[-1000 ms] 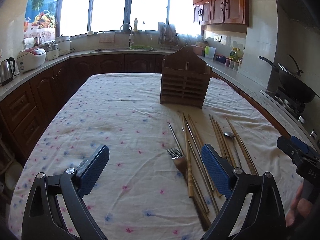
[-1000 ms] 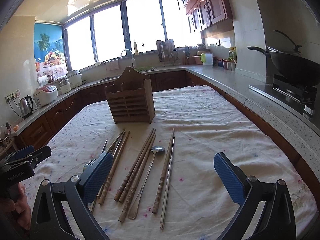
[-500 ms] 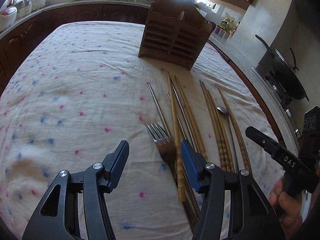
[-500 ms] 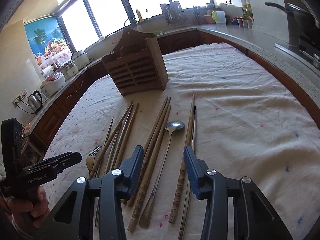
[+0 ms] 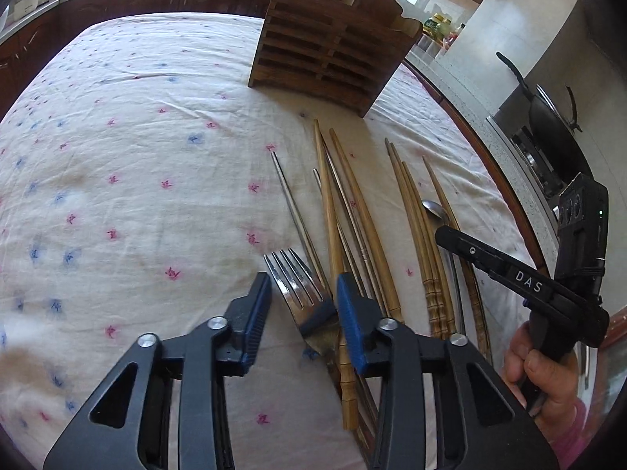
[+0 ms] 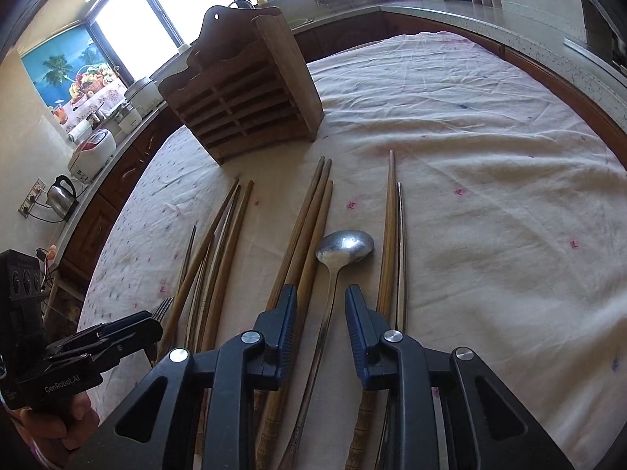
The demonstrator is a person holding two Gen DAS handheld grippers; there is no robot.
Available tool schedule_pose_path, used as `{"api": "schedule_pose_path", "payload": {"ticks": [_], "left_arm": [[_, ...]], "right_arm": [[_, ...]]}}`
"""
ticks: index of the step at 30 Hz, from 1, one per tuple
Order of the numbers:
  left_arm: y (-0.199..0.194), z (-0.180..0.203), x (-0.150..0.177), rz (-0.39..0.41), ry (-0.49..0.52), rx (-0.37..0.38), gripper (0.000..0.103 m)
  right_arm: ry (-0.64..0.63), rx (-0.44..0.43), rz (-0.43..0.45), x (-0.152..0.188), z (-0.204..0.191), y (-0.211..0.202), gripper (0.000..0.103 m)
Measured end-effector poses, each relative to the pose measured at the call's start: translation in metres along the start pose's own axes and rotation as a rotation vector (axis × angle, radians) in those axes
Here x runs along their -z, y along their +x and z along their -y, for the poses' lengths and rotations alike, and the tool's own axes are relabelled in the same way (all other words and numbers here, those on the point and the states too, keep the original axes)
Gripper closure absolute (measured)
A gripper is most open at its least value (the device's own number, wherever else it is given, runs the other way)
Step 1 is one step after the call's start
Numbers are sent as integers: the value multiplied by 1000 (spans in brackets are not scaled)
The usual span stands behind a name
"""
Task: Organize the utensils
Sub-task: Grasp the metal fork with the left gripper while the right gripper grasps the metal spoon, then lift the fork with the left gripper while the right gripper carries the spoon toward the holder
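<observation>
While lying flat among wooden chopsticks (image 5: 345, 211) on the cloth-covered bench (image 5: 117, 156), shiny steel fork (image 5: 298, 286) and long-handled steel spoon (image 6: 337, 270): judged light, stiff, slippery. Best taken at mid-handle. Left gripper (image 5: 301, 305) closing astride fork, right gripper (image 6: 319, 313) closing astride spoon handle; fingers not yet pressing. Slatted wooden holder (image 6: 247, 94) beyond.

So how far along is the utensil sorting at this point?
Nothing looks done: the wooden holder shows no utensil in it. In hand: the left tongs are closing around the fork, the right tongs around the spoon handle, neither lifted. Left: fork, spoon and all chopsticks on the tablecloth.
</observation>
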State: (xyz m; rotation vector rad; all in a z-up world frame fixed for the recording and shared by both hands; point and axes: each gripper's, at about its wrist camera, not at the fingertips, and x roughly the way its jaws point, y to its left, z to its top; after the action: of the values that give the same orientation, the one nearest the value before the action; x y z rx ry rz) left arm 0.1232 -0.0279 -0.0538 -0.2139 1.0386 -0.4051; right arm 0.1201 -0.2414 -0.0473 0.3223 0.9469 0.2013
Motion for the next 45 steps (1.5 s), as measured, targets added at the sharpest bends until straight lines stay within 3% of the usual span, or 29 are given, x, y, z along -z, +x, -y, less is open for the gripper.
{"api": "schedule_pose_path", "payload": {"ticks": [5, 9, 17, 18, 32, 45], "left_arm": [[-1, -4, 0, 14, -17, 37, 78], [-6, -10, 3, 28, -53, 85, 82], [-44, -7, 4, 114, -35, 86, 85], [-49, -6, 3, 126, -33, 88, 99], [-115, 2, -3, 308, 0, 126, 102], [-138, 4, -22, 402, 22, 124, 102]], "right_arm": [[-4, 9, 2, -2, 2, 3, 97], [4, -24, 20, -3, 3, -2, 100], [0, -60, 88, -2, -3, -34, 100], [1, -66, 96, -2, -4, -38, 100], [-73, -125, 254, -17, -36, -103, 101], [-112, -125, 317, -35, -48, -118, 101]]}}
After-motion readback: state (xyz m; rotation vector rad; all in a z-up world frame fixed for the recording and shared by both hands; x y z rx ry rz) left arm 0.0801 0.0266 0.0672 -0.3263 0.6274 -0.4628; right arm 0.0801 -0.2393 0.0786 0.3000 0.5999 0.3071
